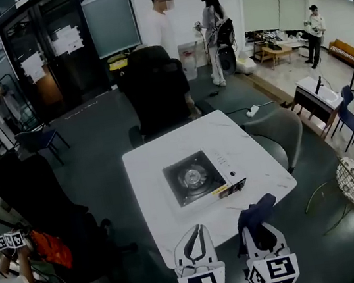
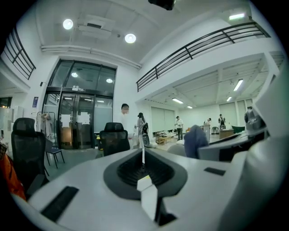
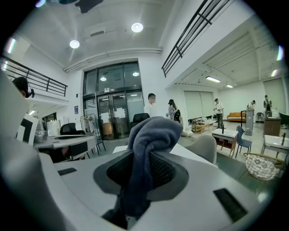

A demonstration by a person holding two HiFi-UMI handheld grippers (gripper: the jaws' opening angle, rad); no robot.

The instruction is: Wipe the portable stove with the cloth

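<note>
The portable stove [image 1: 196, 179], silver with a black burner top, sits in the middle of the white table [image 1: 159, 153]. Both grippers hover at the table's near edge, short of the stove. My right gripper [image 1: 258, 227] is shut on a dark blue cloth [image 1: 256, 210]; in the right gripper view the cloth [image 3: 149, 135] bunches up between the jaws and hangs down over them. My left gripper [image 1: 197, 231] is shut with nothing in it; its jaws meet in a thin line in the left gripper view [image 2: 143, 155], where the cloth [image 2: 195, 140] shows to the right.
A black office chair [image 1: 155, 87] stands at the table's far side, a grey chair [image 1: 275, 132] at its right and another black chair [image 1: 32, 194] at the left. A power strip [image 1: 253, 111] lies beyond the table. A wire basket [image 1: 353, 181] is at the right. Several people stand farther back.
</note>
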